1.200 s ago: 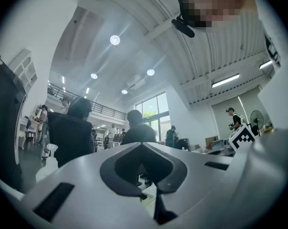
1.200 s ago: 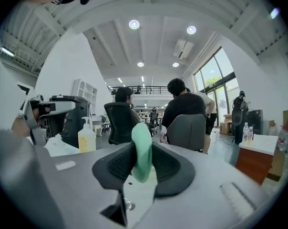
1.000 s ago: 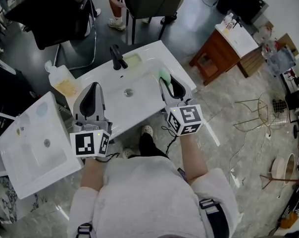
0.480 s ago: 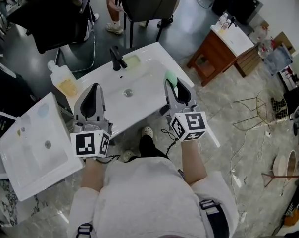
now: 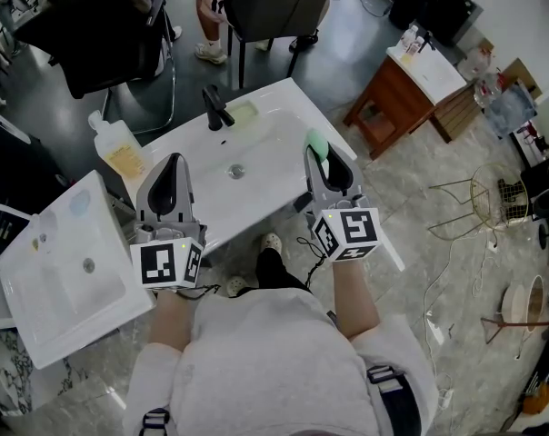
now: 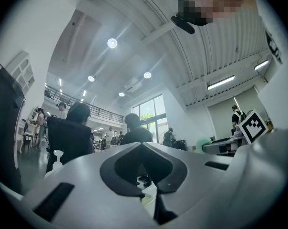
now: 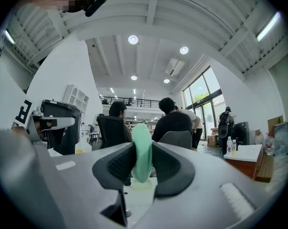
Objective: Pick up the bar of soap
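My right gripper is shut on the pale green bar of soap, held in the air over the right edge of the white sink. In the right gripper view the soap stands on edge, pinched between the ribbed pads of that gripper. My left gripper hovers over the sink's left edge with its jaws together and nothing in them. In the left gripper view its tips meet, and the soap shows far right.
A black faucet stands at the sink's back, with a drain in the bowl. A soap dispenser bottle stands at the left. A second white basin lies lower left. Chairs and a wooden cabinet stand beyond.
The right gripper, with the soap in it, has shifted a little to the right and away from the bowl. The left gripper has stayed put.
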`<state>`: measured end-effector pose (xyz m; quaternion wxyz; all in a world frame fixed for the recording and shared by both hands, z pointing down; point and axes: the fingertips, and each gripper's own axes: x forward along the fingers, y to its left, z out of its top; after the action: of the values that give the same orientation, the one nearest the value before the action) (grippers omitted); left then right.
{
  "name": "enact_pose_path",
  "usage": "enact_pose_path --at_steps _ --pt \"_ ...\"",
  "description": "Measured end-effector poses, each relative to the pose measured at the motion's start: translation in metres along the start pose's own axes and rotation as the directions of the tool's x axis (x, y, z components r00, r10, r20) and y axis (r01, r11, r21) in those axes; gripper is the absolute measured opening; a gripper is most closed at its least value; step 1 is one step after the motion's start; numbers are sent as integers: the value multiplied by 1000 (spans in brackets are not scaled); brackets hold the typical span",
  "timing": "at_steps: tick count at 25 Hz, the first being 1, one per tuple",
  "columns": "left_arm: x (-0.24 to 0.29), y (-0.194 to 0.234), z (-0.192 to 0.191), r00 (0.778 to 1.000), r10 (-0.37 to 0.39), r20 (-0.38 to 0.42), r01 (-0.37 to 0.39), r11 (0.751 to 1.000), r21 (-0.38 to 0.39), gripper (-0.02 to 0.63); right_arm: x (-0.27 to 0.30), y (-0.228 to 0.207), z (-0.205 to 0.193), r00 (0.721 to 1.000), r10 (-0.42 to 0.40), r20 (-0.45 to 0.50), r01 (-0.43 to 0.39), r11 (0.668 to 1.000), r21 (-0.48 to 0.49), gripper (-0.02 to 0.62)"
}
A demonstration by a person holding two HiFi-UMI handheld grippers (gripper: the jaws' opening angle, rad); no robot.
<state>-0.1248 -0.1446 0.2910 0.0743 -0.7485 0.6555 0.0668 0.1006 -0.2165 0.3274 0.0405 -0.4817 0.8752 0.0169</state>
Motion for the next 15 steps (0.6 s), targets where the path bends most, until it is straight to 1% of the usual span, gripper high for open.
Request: enact_pose_path --at_steps 5,9,15 --pt "0 5 -4 1000 28 1 -28 998 61 8 3 2 2 1000 10 7 -10 1000 1 117" --pt "0 11 -9 999 36 -8 -36 999 37 8 5 4 0 1000 13 11 -13 1000 4 117" --pt "3 15 -11 999 42 -19 -42 999 34 8 10 4 1 1000 13 12 -13 1000 3 117"
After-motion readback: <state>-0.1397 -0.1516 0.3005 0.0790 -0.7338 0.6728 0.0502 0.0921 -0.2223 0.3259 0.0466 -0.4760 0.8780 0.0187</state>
